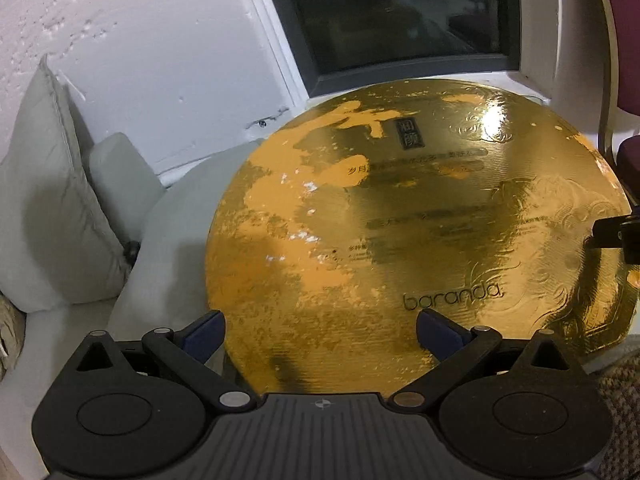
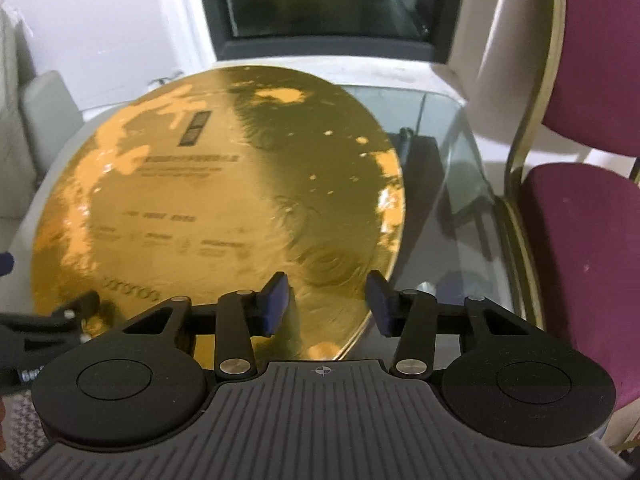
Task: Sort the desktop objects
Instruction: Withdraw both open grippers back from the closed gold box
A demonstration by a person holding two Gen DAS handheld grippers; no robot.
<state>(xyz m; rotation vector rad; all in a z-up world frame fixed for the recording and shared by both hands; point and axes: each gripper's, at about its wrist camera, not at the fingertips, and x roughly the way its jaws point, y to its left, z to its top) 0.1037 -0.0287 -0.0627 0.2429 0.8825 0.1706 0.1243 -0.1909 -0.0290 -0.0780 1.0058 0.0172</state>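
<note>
Gold foil board [image 1: 400,220] on glass desk [image 2: 452,168]: thin, stiff, slick; pinch rim; L gripper [image 1: 320,330] spread wide, R gripper [image 2: 326,304] narrower, both empty

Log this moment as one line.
left hand-held gripper: open, empty | right hand-held gripper: open, empty | gold disc: flat on glass table

Grey cushion [image 1: 52,200] upright against white wall [image 1: 160,60], far left. Dark window [image 1: 400,16] behind glass surface [image 2: 452,184]. Purple chair [image 2: 592,200], brass-coloured frame, just right of surface. Patterned fabric [image 1: 624,400] at lower right corner.
</note>
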